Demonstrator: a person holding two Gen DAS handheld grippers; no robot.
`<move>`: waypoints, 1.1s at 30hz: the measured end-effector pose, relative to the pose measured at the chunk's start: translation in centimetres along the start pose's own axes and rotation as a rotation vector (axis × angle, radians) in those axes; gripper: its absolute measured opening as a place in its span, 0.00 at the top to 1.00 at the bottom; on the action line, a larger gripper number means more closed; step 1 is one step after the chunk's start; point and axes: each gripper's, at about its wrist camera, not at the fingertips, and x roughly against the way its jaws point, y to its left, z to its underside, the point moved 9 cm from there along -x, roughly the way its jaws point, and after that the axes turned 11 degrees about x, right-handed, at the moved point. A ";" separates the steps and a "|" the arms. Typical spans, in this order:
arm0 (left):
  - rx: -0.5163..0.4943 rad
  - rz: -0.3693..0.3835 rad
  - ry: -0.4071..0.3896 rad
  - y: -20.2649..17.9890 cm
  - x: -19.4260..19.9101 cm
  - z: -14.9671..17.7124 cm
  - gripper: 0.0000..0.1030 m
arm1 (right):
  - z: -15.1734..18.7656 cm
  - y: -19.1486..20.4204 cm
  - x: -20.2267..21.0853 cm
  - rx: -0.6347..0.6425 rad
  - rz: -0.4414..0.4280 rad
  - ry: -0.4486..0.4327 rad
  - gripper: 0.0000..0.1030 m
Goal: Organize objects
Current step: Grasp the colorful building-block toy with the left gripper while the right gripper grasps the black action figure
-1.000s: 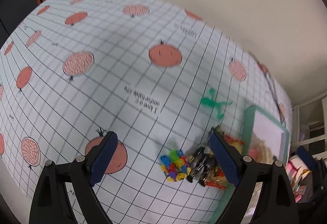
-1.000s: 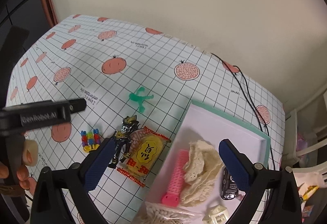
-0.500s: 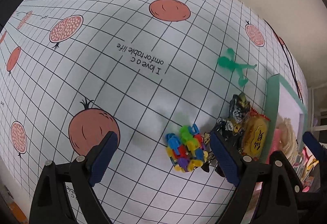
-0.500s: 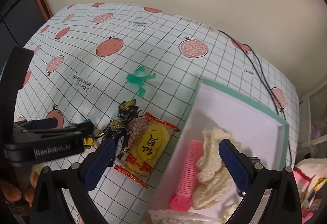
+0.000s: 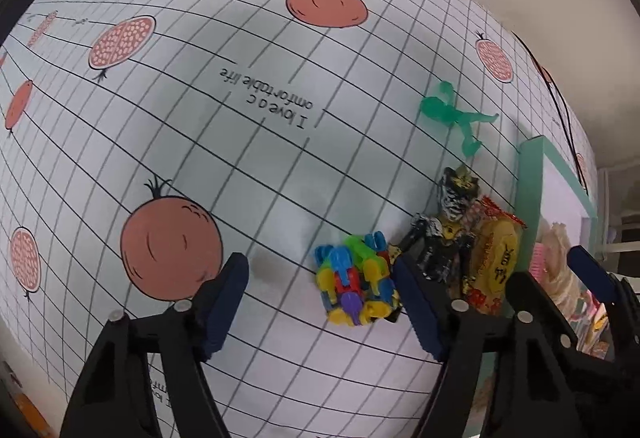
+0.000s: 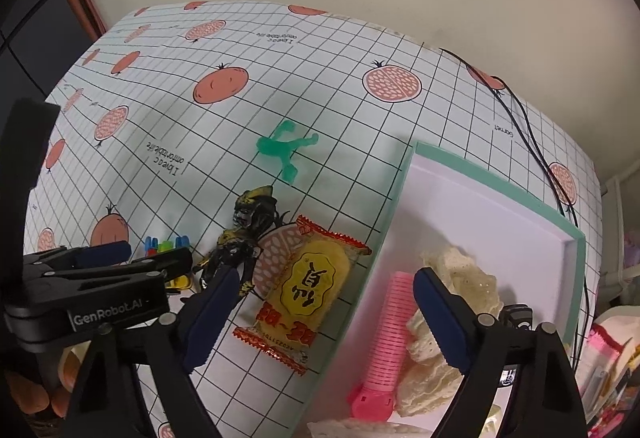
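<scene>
Left tool (image 5: 322, 304) moved closer, wide open around multicoloured block cluster (image 5: 354, 278); right tool (image 6: 320, 314) open, empty.

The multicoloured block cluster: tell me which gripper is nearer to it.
Left. The left gripper is open, with the block cluster between its fingers, by the right one. The right gripper is open farther right, over the snack packet and tray edge.

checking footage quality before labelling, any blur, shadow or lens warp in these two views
Left wrist view: strong fisheye bulge bends the tablecloth grid, soft grey shadow patches cross it, and the colourful block toy looks fairly sharp. Right wrist view: same warp with dark corners, even light, and the snack packet print is readable.
</scene>
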 end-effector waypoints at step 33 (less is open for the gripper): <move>0.139 -0.026 -0.064 6.3 1.1 -3.7 0.61 | -1.5 4.4 -1.0 0.041 -0.072 -0.006 0.22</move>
